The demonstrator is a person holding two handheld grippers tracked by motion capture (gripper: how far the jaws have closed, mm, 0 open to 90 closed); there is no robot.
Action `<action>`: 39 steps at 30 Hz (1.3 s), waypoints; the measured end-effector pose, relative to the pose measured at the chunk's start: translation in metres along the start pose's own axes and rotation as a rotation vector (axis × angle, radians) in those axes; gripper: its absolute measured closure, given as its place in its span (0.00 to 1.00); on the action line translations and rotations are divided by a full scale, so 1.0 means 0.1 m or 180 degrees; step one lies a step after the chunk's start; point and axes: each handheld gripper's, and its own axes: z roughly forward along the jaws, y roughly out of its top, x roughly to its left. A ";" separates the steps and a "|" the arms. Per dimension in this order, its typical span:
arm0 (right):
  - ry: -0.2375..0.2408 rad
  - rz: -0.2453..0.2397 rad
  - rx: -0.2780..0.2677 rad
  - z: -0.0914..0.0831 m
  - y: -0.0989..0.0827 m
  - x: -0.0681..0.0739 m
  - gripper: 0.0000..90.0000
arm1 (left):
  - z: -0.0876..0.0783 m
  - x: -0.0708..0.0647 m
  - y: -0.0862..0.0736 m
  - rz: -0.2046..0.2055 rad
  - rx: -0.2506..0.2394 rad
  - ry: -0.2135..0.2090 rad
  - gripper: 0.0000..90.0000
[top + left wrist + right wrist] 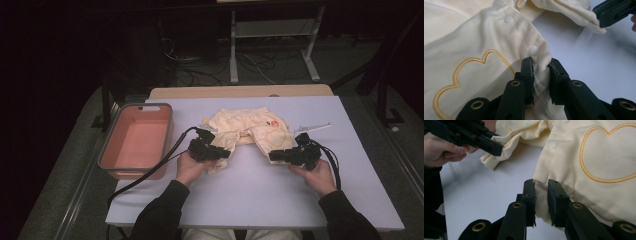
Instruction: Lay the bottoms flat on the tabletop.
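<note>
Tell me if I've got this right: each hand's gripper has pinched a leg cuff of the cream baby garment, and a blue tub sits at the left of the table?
Nearly. The tub at the table's left is salmon pink, not blue, as the high view shows. The rest holds: the left gripper and right gripper each have their jaws shut on a cuff of the cream baby garment.

The romper (474, 37) is soft matt cloth with glossy snaps (533, 50). The tabletop (260, 190) looks smooth and matt. The bin (112, 157) is plastic.
</note>
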 end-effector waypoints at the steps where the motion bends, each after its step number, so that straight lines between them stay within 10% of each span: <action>1: 0.0015 -0.0012 0.0042 0.01 -0.02 0.03 0.84 | 0.00 -0.01 -0.01 0.0009 0.0014 -0.0017 0.84; 19: 0.0280 -0.0139 0.0410 -0.03 -0.31 0.28 0.84 | -0.06 -0.28 -0.18 0.0309 0.0294 -0.0185 0.84; 39: 0.0488 -0.0153 0.0680 -0.07 -0.49 0.41 0.84 | -0.13 -0.39 -0.35 0.0325 0.0601 -0.0459 0.83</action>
